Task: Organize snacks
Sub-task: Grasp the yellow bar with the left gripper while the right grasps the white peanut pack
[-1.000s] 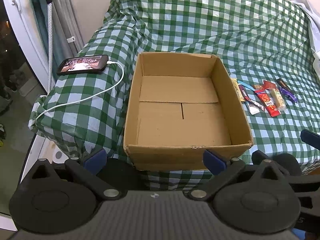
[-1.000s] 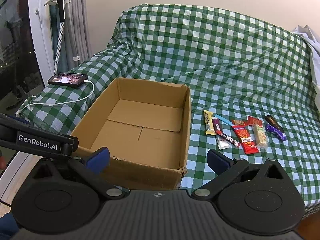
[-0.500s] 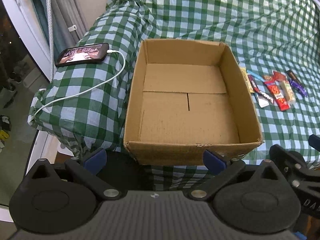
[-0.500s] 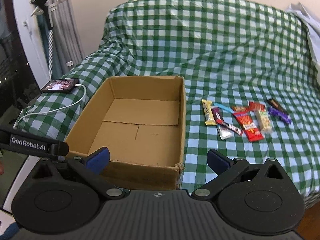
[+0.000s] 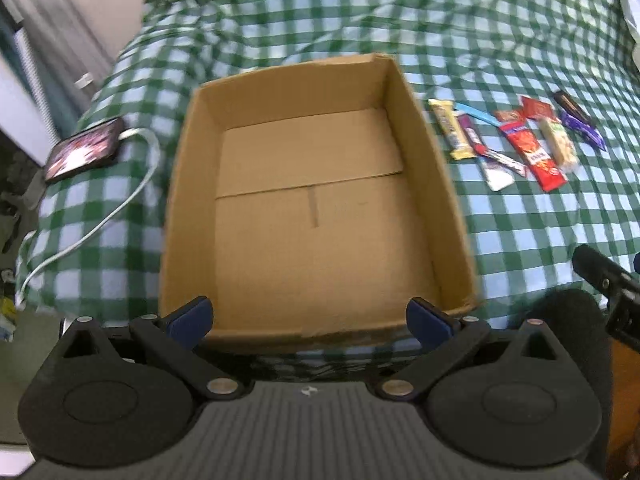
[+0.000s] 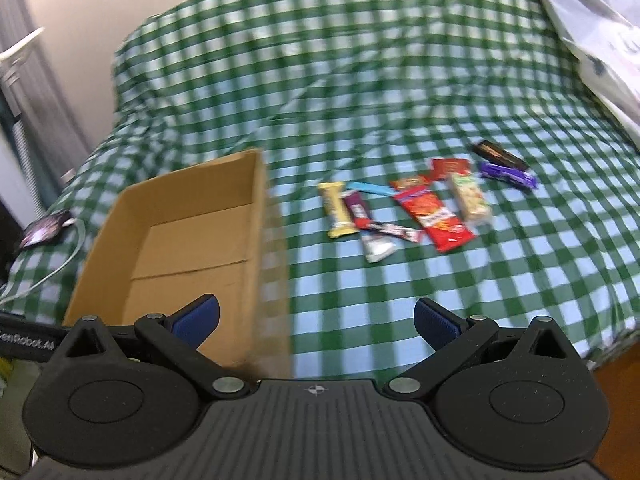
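You have not started the sorting proper: the open brown cardboard box (image 5: 316,216) sits empty on the green-and-white checked cloth (image 6: 400,80) that covers what looks like a sofa, and every snack lies outside it, in a loose row just to the box's right. From the box outward you have a yellow-wrapped bar (image 6: 338,210), a thin light-blue stick (image 6: 370,189), a purple-and-red bar with a silver end (image 6: 366,226), a long red packet (image 6: 434,216), a small red square packet (image 6: 450,168), a pale cereal bar in a clear wrapper (image 6: 470,198), a purple-wrapped bar (image 6: 508,174) and a dark brown bar (image 6: 500,154) farthest out. Several overlap or touch, so all of them are left to move.

Your left gripper (image 5: 310,316) hangs at the box's near edge, its blue-tipped fingers spread wide with nothing between them. Your right gripper (image 6: 316,320) is also spread wide and empty, aimed at the cloth between the box's right wall and the snack row, with the snacks well ahead of it.

Off to the left, a black phone with a lit screen (image 5: 84,154) lies on the armrest with a white charging cable (image 5: 120,208) trailing down; both are clear of your path. A pale crumpled fabric (image 6: 592,24) lies at the far right. Nothing blocks the reach to the snacks, though I judge the box's right wall is close to your right gripper's inner finger.
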`<state>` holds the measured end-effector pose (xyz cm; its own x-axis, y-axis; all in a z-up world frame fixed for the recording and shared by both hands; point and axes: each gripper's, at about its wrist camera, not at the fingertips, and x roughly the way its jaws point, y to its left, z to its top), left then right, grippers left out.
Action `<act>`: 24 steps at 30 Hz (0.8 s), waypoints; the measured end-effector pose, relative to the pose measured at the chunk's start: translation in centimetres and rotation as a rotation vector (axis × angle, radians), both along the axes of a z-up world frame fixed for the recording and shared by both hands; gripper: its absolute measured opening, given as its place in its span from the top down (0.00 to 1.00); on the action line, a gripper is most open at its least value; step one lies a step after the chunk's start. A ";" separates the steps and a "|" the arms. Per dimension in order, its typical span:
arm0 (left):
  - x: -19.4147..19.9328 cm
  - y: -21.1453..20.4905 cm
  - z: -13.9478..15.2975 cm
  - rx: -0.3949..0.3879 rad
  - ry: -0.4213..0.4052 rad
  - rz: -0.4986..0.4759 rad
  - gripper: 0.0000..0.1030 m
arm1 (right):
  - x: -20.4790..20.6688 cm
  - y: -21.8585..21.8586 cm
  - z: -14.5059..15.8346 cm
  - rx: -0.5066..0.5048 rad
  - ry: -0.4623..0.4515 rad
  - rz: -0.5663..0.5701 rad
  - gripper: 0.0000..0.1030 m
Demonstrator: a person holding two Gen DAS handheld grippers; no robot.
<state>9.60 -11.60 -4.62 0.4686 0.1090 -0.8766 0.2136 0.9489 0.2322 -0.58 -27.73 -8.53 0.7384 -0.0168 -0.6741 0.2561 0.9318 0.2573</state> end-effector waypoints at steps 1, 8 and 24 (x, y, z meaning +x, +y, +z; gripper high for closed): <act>0.5 -1.0 -0.1 -0.002 0.003 -0.014 0.00 | 0.2 -0.8 -0.2 -0.001 0.004 -0.015 0.00; 5.0 -9.6 -1.7 -0.024 0.035 -0.131 0.00 | 1.8 -9.1 -2.5 -0.042 0.032 -0.175 0.00; 21.1 -23.4 -13.3 0.004 0.123 -0.058 0.00 | 11.4 -22.7 -11.2 -0.028 0.131 -0.279 0.00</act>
